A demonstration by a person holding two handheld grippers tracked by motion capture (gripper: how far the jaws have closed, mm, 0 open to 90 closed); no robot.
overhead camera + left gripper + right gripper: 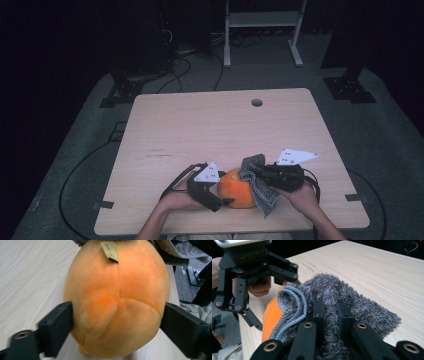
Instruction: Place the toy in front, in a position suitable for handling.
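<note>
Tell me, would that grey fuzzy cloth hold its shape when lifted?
Probably not: the grey fuzzy cloth droops from the right gripper and drapes over the orange plush toy, so it looks floppy. Its fluffy pile suggests lightness and good grip.

The pale wooden table (200,130) has rounded corners and a small round hole (257,102) near its far edge, with a few faint dark marks (159,152) on the left of its top. It stands on a grey carpeted floor (385,135). Black cables (195,65) snake across that floor beyond the table, and another loops round its left side (70,175). Farther back stands a white metal frame (262,27) with two legs and a crossbar. Dark stand bases (flat, black, bolted plates) sit at the far left (122,92) and far right (350,87). Small tabs (103,205) stick out at both side edges of the table, near the front
</note>
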